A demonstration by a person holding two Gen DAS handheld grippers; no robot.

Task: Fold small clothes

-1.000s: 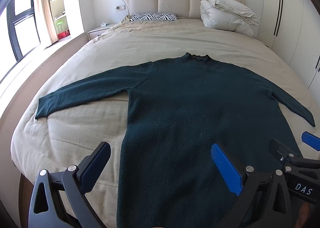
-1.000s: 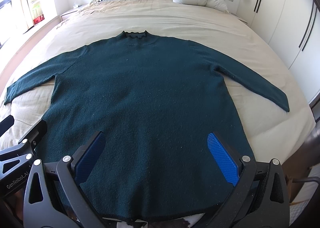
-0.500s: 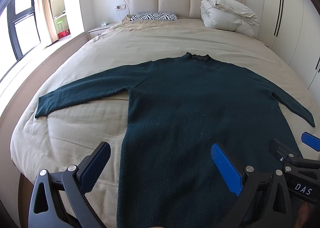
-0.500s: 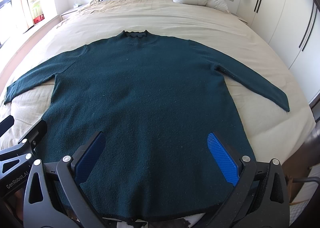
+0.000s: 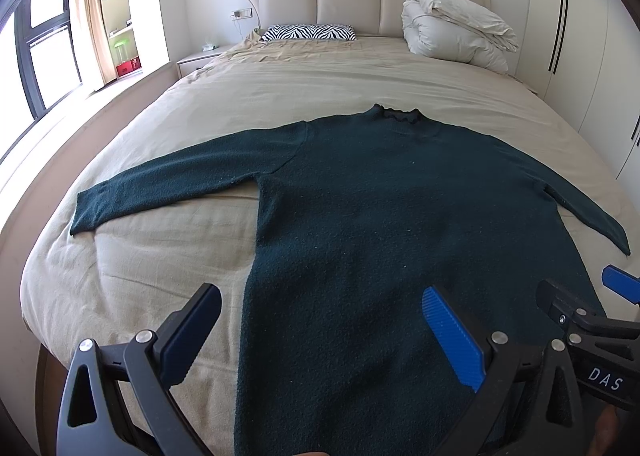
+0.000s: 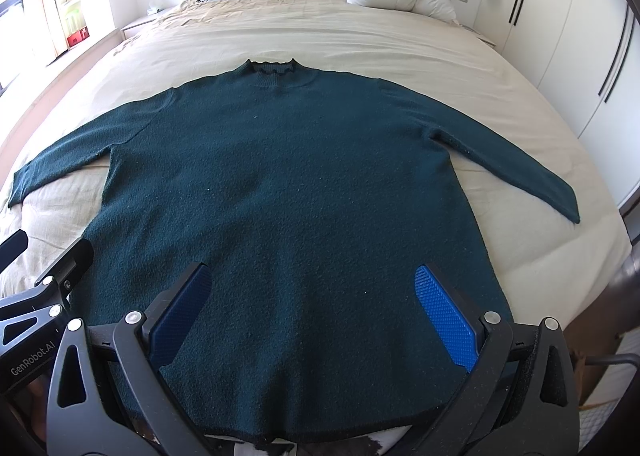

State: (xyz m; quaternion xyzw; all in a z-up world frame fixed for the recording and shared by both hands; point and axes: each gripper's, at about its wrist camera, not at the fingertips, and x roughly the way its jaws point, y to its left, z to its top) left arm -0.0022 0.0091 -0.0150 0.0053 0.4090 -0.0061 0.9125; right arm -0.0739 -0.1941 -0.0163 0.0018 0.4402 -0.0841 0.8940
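A dark green long-sleeved sweater (image 5: 380,216) lies flat on the beige bed (image 5: 160,256), collar away from me, both sleeves spread out; it also shows in the right wrist view (image 6: 288,192). My left gripper (image 5: 320,320) is open and empty, hovering over the sweater's lower left side near the hem. My right gripper (image 6: 312,304) is open and empty, over the lower middle of the sweater above the hem. The right gripper shows at the right edge of the left wrist view (image 5: 592,320). The left gripper shows at the left edge of the right wrist view (image 6: 44,284).
A zebra-print pillow (image 5: 308,33) and a folded white duvet (image 5: 456,32) lie at the headboard. A nightstand (image 5: 196,58) and window are at the left, white wardrobes (image 5: 580,36) at the right. The bed's foot edge is just below the hem (image 6: 304,430).
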